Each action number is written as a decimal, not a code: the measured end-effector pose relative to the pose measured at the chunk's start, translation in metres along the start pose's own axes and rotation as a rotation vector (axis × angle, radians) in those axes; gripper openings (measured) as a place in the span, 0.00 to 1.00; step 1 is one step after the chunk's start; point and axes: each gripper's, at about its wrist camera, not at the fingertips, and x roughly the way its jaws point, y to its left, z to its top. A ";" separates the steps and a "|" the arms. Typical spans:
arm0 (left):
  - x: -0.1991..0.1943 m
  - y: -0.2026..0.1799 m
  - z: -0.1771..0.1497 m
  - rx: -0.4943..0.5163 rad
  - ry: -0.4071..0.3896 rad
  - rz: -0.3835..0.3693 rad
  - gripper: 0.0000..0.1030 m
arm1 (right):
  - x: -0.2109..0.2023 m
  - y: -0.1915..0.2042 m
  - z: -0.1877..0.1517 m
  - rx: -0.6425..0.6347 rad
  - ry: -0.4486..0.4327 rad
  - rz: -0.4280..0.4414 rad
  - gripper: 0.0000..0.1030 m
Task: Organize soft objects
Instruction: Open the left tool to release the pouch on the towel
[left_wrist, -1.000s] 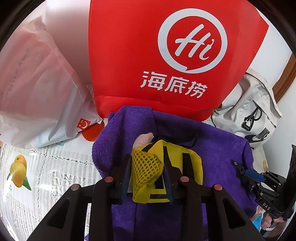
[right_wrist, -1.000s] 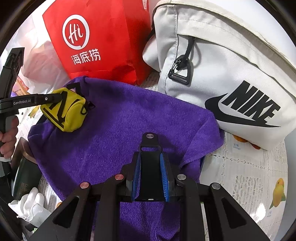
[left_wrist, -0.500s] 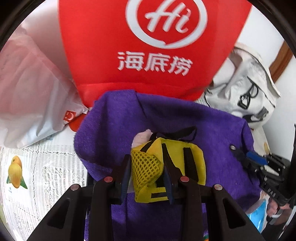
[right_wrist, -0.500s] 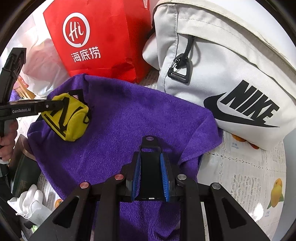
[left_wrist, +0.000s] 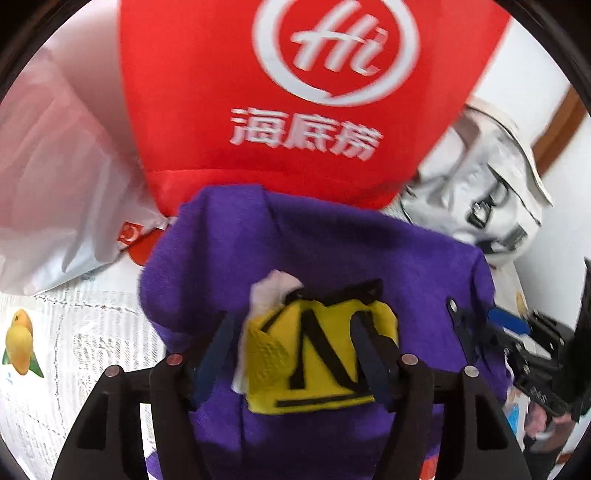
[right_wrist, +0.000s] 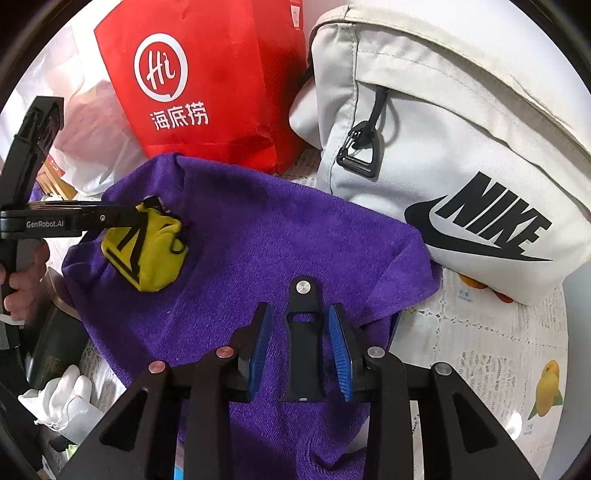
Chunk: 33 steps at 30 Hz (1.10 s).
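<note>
Purple towel (right_wrist: 280, 236) | yellow pouch (left_wrist: 325, 354), black straps | L gripper (left_wrist: 295, 354) opening | R gripper (right_wrist: 301, 350) opening

One purple towel (right_wrist: 280, 236), one yellow pouch (right_wrist: 151, 254) and one black strap (right_wrist: 303, 343). One red bag (right_wrist: 207, 85), one grey backpack (right_wrist: 461, 140), one white plastic bag (left_wrist: 48, 177).

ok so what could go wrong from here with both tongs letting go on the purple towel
1. The left tongs are opening around the yellow pouch; its black strap may snag a finger as they pull away.
2. The right tongs are opening around the black strap piece, which could slide down the bunched towel.
</note>
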 end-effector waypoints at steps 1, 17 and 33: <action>-0.001 0.003 0.000 -0.012 -0.016 0.013 0.62 | 0.000 0.000 0.000 0.002 0.000 0.001 0.32; 0.006 0.010 0.004 -0.054 -0.012 -0.057 0.11 | -0.007 -0.003 -0.002 -0.004 -0.006 0.001 0.32; -0.050 0.005 -0.017 -0.052 -0.048 -0.025 0.08 | -0.070 0.015 -0.014 -0.002 -0.092 0.031 0.32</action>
